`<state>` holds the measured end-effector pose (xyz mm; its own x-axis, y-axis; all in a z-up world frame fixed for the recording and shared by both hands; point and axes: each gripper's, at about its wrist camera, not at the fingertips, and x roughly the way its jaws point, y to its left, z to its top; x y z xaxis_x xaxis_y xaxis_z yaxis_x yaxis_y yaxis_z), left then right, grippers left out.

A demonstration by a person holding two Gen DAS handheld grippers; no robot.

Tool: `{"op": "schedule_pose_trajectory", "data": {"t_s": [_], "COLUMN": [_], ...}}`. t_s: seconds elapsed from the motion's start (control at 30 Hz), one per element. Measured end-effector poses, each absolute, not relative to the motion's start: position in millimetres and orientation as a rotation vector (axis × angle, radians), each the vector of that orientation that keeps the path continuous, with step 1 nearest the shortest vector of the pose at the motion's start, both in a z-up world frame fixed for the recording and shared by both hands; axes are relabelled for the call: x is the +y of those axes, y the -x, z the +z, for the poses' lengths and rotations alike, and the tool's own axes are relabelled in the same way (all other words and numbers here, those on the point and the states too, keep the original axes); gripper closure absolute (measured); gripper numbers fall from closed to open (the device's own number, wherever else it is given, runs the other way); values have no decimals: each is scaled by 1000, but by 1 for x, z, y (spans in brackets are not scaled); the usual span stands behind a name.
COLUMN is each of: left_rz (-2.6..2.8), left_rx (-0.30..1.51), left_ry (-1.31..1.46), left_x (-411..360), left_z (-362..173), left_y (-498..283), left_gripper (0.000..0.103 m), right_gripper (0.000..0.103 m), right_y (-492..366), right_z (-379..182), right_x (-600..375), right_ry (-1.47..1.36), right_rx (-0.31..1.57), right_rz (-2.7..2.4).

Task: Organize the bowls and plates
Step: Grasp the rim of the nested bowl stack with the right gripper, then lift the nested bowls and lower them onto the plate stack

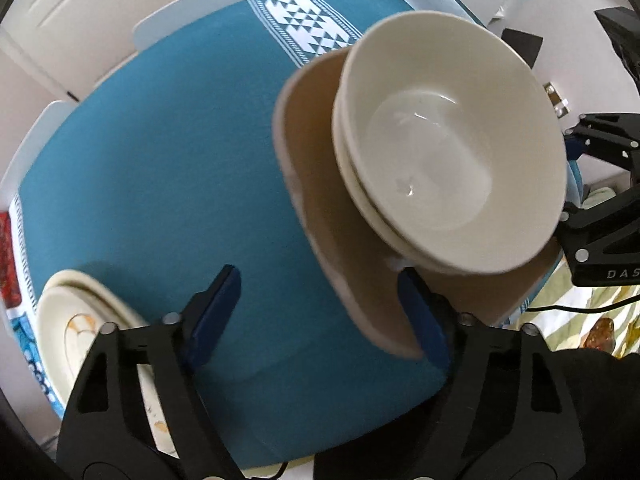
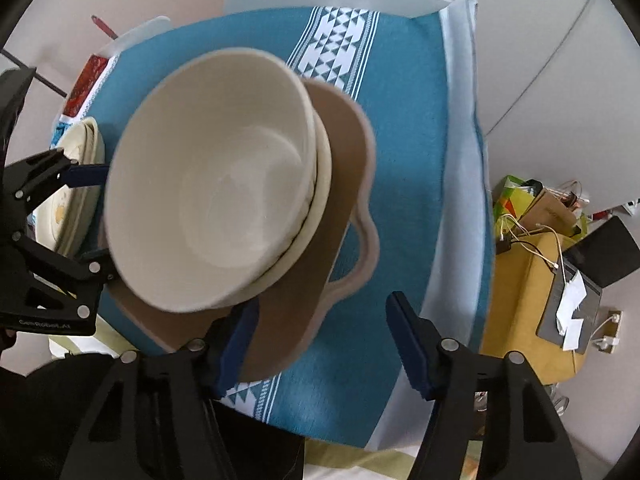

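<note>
A tan tray (image 1: 360, 280) with looped handles lies on the teal tablecloth (image 1: 160, 160) and carries stacked cream bowls (image 1: 440, 152). My left gripper (image 1: 320, 304) points down over the tray's near rim. Its fingers stand apart, one over the cloth and one over the tray, and neither pad presses the rim. The right wrist view shows the same bowls (image 2: 216, 200) and tray (image 2: 288, 320). My right gripper (image 2: 324, 340) straddles the tray's edge below a handle (image 2: 362, 256), open, with its outer finger over bare cloth. A stack of cream plates (image 1: 72, 320) sits at the table's far side.
White chair backs (image 1: 192, 12) ring the table. A red patterned item (image 2: 86, 84) lies at the cloth's edge near the plates (image 2: 80, 168). Beside the table stands a yellow box (image 2: 524, 292) with cables and papers. Striped green fabric (image 1: 560, 320) lies below the table edge.
</note>
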<state>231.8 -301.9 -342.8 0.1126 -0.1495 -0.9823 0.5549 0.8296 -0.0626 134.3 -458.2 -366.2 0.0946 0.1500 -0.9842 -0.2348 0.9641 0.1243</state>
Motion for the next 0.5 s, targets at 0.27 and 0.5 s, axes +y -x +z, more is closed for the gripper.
{"op": "schedule_pose_trajectory", "data": {"t_s": [0.27, 0.5], "left_rz": [-691, -640], "left_rx": [1350, 1325], "left_ry": [-275, -309], "left_x": [-312, -314], "left_z": [-353, -349], "left_y": [-223, -216], "left_gripper": [73, 78], "right_gripper": [80, 85], "right_y": [-132, -128], "right_z": [-378, -377], "right_x": [-453, -455], "right_ry": [81, 87], "right_rx": [1382, 1342], "right_rz": [352, 379]}}
